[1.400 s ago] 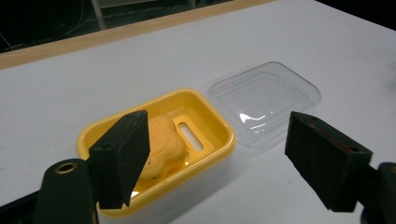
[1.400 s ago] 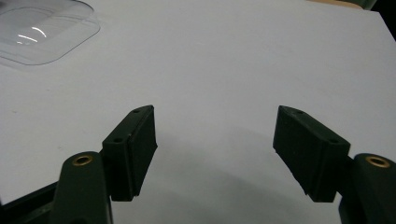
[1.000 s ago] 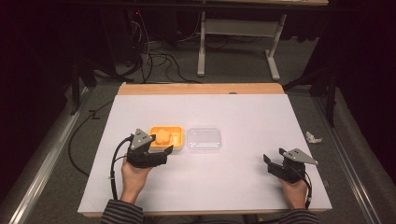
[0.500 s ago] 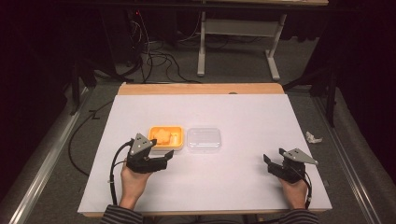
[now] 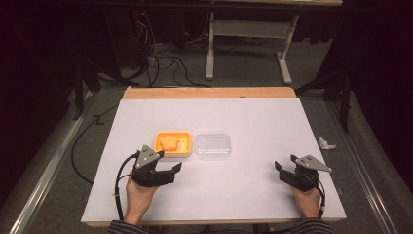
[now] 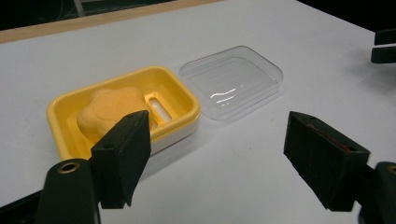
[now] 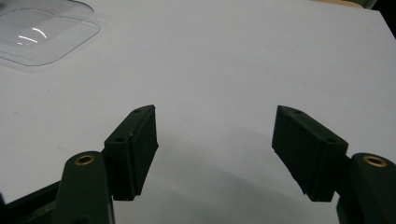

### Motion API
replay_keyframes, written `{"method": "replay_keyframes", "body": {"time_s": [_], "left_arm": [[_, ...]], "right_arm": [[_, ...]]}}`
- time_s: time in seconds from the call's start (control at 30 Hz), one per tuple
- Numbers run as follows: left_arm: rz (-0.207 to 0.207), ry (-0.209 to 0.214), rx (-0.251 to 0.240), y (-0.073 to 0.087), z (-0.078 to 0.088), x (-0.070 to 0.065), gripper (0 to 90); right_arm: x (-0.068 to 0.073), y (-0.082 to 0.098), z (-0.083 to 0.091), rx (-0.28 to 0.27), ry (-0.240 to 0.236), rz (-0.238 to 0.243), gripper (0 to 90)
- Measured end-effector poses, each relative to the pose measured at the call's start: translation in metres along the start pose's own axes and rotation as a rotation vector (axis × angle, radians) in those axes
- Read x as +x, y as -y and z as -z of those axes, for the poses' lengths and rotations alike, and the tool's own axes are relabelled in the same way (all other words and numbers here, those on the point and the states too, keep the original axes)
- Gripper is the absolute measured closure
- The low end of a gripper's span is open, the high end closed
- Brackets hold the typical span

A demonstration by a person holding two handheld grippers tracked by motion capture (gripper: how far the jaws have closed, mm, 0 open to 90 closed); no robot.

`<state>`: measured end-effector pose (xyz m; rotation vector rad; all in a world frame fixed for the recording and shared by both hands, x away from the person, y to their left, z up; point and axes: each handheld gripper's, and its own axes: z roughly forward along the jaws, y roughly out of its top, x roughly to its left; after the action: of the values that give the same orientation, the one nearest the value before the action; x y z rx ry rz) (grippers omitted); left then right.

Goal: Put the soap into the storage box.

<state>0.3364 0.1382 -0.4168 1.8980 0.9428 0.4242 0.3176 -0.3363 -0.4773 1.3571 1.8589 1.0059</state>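
Matte white table (image 5: 253, 122), glossy yellow tray (image 6: 65, 128), ribbed clear lid (image 6: 231, 84)

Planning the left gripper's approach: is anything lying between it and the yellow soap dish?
Nothing: in the left gripper view, only bare white table separates the open left gripper from the yellow soap dish.

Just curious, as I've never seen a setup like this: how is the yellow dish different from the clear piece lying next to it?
The yellow dish is opaque; the clear lid is see-through. The yellow dish holds an orange flower-shaped soap, while the clear lid holds nothing. The yellow dish lies nearer the left gripper, the clear lid farther toward the right gripper. Both are rounded rectangles of similar size, side by side on the white table.
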Motion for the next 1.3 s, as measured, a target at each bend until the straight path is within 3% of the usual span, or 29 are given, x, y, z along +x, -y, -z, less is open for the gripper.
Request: {"method": "replay_keyframes", "body": {"time_s": [0.3, 0.73, 1.0, 1.3], "left_arm": [[0.021, 0.021, -0.002, 0.007, -0.001, 0.001, 25.4], [0.022, 0.012, 0.018, 0.015, -0.007, 0.001, 25.8], [0.028, 0.026, 0.022, 0.018, -0.008, 0.001, 26.5], [0.028, 0.015, 0.059, 0.025, -0.015, 0.004, 27.2]], "right_arm": [[0.0, 0.0, 0.0, 0.0, -0.001, 0.003, 31.6], [0.0, 0.0, 0.0, -0.003, -0.002, -0.001, 31.6], [0.0, 0.0, 0.0, 0.002, -0.001, 0.003, 31.7], [0.0, 0.0, 0.0, 0.002, 0.0, 0.003, 31.7]]}}
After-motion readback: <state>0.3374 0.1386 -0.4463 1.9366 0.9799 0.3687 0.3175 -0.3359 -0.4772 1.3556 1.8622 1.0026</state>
